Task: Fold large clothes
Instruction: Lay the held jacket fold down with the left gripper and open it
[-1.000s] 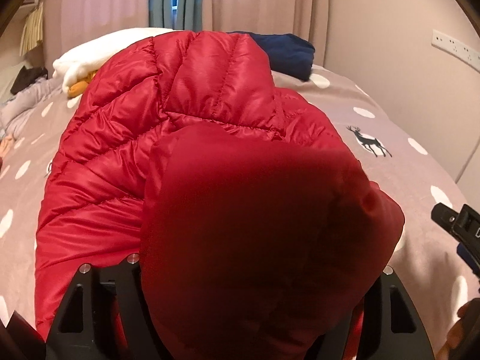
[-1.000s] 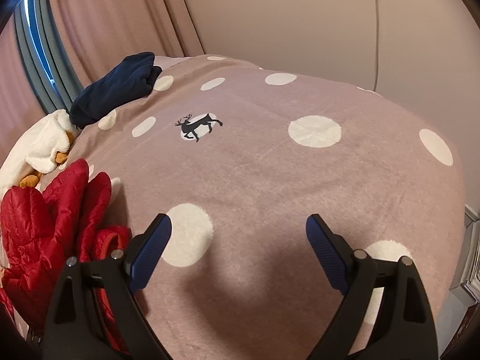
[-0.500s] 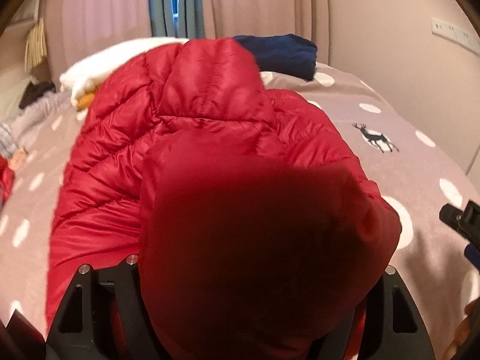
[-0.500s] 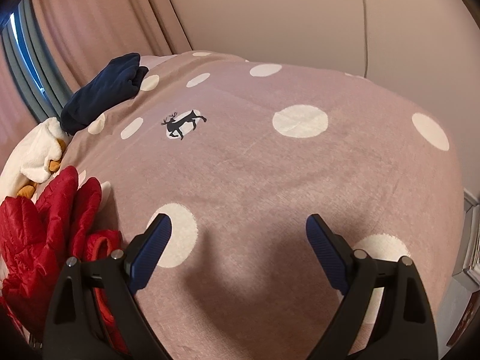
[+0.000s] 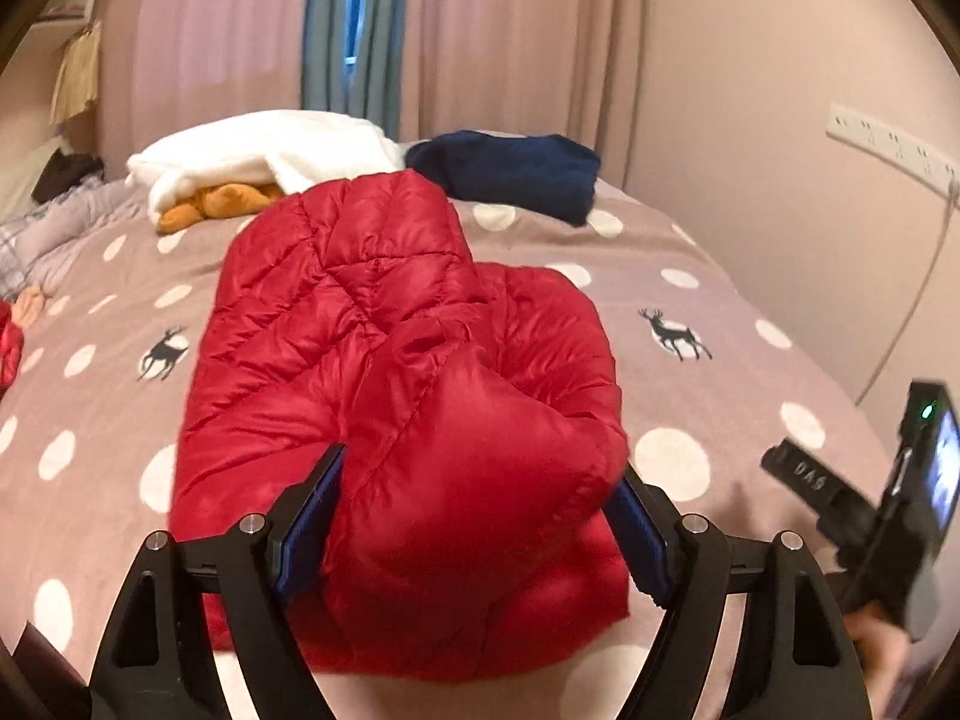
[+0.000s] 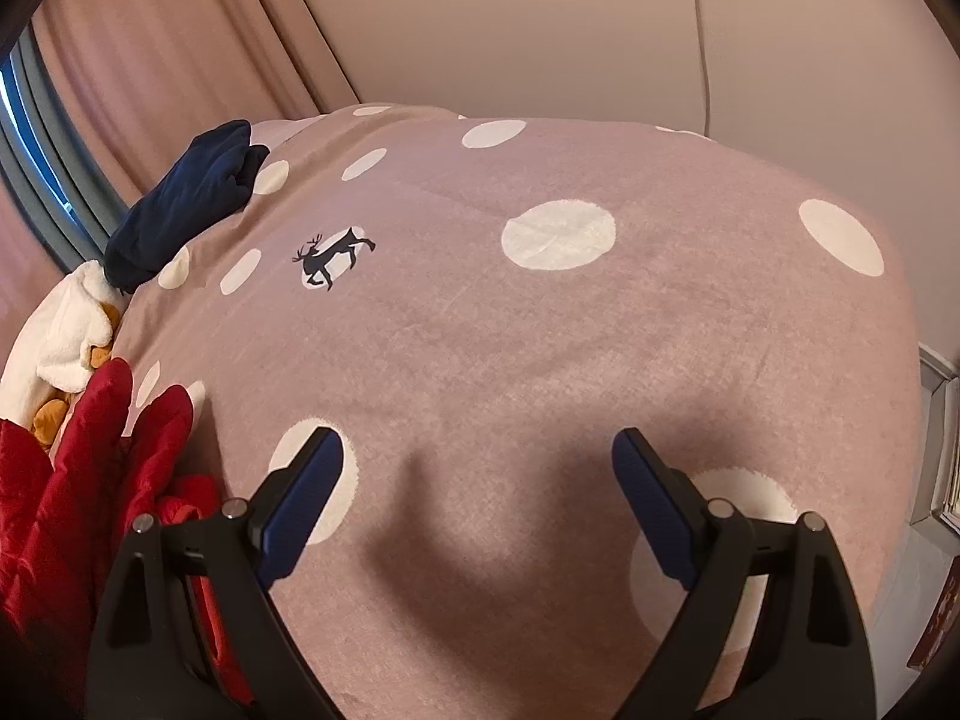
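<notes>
Although it fills the centre of the left wrist view, the red down jacket [image 5: 384, 360] lies bunched on the bed [image 5: 750, 372], its near fold bulging between the blue pads of the left tongs [image 5: 474, 516]. Those jaws are opening, and whether the pads press the fabric cannot be told for certain. Judged by its sheen and quilting, the garment is light, soft, springy and slippery; a stitched seam or hem should give a surer hold than puffed panel. In the right wrist view, the jacket shows only at the lower left edge [image 6: 72, 480], while the right tongs [image 6: 480, 504] stand released and empty over bare spotted cover at lower centre.
</notes>
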Demonstrator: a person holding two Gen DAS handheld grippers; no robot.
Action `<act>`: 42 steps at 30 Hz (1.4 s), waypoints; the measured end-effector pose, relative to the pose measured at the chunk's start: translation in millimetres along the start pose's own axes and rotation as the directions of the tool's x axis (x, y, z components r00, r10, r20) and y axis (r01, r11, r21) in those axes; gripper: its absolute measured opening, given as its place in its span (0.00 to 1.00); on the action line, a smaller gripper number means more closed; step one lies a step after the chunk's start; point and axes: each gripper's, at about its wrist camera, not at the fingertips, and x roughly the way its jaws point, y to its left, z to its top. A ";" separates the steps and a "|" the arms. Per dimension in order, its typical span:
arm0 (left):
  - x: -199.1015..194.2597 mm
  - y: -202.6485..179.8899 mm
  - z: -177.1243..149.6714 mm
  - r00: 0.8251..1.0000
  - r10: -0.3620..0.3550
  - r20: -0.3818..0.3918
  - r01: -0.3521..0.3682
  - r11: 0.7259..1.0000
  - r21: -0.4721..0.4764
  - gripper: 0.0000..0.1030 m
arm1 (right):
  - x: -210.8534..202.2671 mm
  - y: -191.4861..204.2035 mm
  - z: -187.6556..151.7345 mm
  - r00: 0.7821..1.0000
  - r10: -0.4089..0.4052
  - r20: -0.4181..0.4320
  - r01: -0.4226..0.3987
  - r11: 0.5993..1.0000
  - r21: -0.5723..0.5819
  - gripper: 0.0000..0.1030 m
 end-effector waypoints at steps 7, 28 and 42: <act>-24.6 1.8 4.2 0.995 0.064 0.071 -0.062 0.998 -0.032 0.77 | -2.4 5.6 -1.3 1.000 -0.009 0.008 0.009 1.000 -0.026 0.89; -80.3 57.8 22.5 0.894 0.362 0.265 -0.293 0.918 -0.265 0.82 | -26.1 52.6 -9.9 0.998 0.051 0.047 -0.043 0.986 -0.160 0.90; -41.3 184.9 14.5 0.790 0.609 0.070 -0.522 0.728 -0.444 0.84 | -93.3 131.2 -45.9 0.964 0.230 0.132 -0.157 0.897 -0.412 0.97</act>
